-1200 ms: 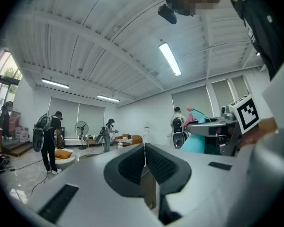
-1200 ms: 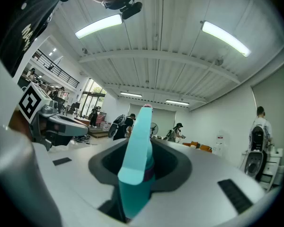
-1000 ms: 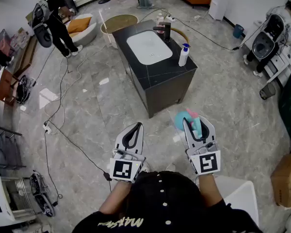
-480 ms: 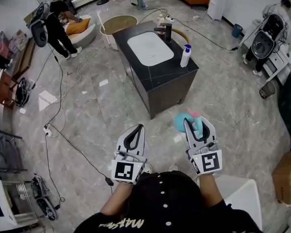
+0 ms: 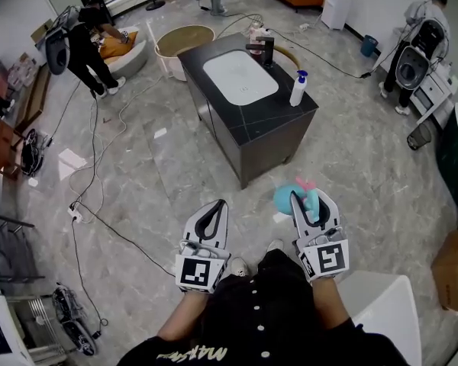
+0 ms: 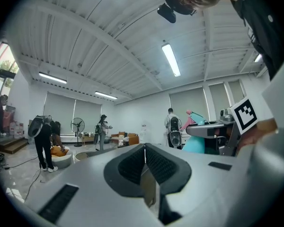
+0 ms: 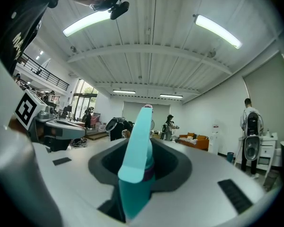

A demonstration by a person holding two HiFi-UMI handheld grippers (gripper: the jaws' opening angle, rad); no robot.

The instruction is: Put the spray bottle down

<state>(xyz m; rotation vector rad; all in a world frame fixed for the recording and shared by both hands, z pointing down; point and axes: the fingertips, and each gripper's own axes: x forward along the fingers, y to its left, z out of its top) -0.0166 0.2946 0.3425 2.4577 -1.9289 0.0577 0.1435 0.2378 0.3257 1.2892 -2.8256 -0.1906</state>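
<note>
A teal spray bottle [image 5: 285, 197] with a pink trigger hangs above the grey floor, its neck caught in my right gripper [image 5: 307, 196], which is shut on it. In the right gripper view the bottle [image 7: 134, 167] stands upright between the dark pads, head upward. My left gripper [image 5: 217, 205] is held level beside it, shut with nothing in it; its pads [image 6: 154, 162] meet at the tips. Off to the right in the left gripper view, the bottle [image 6: 195, 145] shows again. A black counter [image 5: 271, 117] with a white sink [image 5: 240, 76] stands ahead.
On the counter stand a white spray bottle with a blue head [image 5: 298, 88] and a black faucet [image 5: 262, 49]. Cables [image 5: 107, 219] trail over the floor at left. People stand at the back left [image 5: 80, 48] and the far right [image 5: 416, 52]. A white surface [image 5: 385, 311] lies at lower right.
The view has shifted: the counter sits slightly farther right and the person's feet now show below the grippers. Both grippers moved together, still side by side, and the bottle stays held.
</note>
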